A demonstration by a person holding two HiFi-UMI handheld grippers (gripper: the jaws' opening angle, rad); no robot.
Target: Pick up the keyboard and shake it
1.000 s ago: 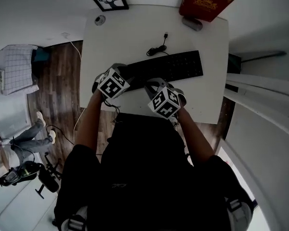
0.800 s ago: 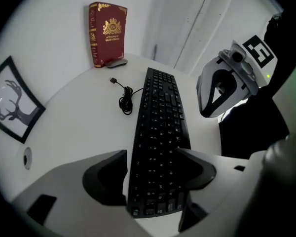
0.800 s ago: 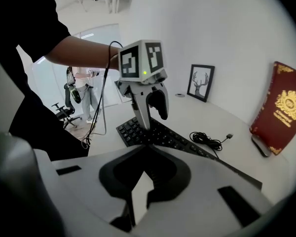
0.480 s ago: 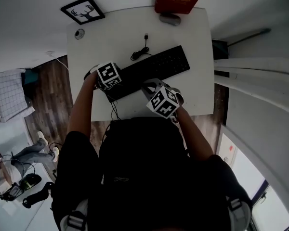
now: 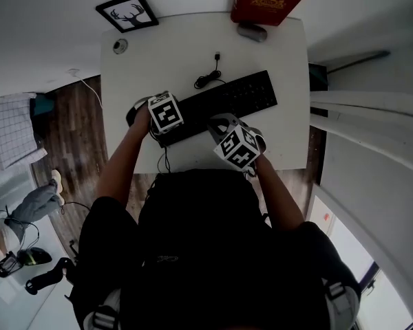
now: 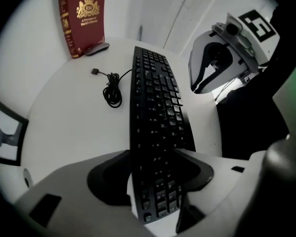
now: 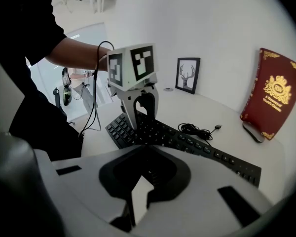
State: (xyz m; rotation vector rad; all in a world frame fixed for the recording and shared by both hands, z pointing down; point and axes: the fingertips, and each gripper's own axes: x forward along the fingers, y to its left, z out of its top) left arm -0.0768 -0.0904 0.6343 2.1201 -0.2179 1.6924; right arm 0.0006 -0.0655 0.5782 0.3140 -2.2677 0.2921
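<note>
A black keyboard (image 5: 241, 95) lies flat on the white table (image 5: 165, 53), also visible in the left gripper view (image 6: 155, 98) and the right gripper view (image 7: 187, 142). My left gripper (image 5: 171, 126) straddles its left end. The jaws are closing, with the keyboard's end between them (image 6: 155, 157); I cannot see firm pad contact. My right gripper (image 5: 215, 122) sits at the keyboard's front edge near the middle. Its jaws (image 7: 139, 176) are shut with nothing in them.
A red book (image 5: 268, 2) stands at the table's far edge with a small grey object (image 5: 251, 31) before it. A framed deer picture (image 5: 127, 11) and a small round object (image 5: 120, 45) sit far left. The keyboard's coiled cable (image 5: 208, 80) lies behind it.
My left gripper has slid from beside the keyboard's left end onto it. The right gripper has stayed put by the front edge. The keyboard has not left the table.
</note>
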